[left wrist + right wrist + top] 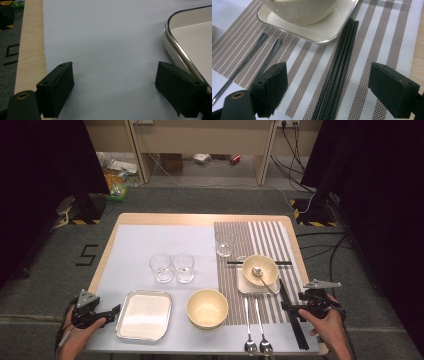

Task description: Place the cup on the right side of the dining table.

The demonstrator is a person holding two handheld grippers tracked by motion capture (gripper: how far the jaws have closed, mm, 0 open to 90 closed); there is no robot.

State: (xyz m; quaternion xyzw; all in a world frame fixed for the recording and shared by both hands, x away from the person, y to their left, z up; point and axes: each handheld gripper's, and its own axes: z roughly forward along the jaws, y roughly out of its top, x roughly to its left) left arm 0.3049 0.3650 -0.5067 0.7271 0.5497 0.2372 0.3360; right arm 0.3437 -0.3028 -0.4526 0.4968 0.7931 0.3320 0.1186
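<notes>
My left gripper (114, 312) is open at the table's front left corner, low over the white mat (107, 37). Its right jaw is just beside the rim of a metal-edged white tray (145, 314) (175, 37). At the front right my right gripper (289, 308) (327, 92) is also open, low over the striped placemat (384, 37). A pair of black chopsticks (292, 317) (338, 72) lies lengthwise between its jaws, untouched. Just ahead, a cream bowl (260, 269) (299, 10) with a spoon in it sits on a square white plate (322, 33).
A cream bowl (207, 308) stands at front centre beside the tray. Two spoons (255, 330) (259, 56) lie on the placemat. Two glasses (172, 267) stand mid-table, with a small glass (224, 249) farther back. Another black chopstick pair (285, 263) lies behind the plated bowl.
</notes>
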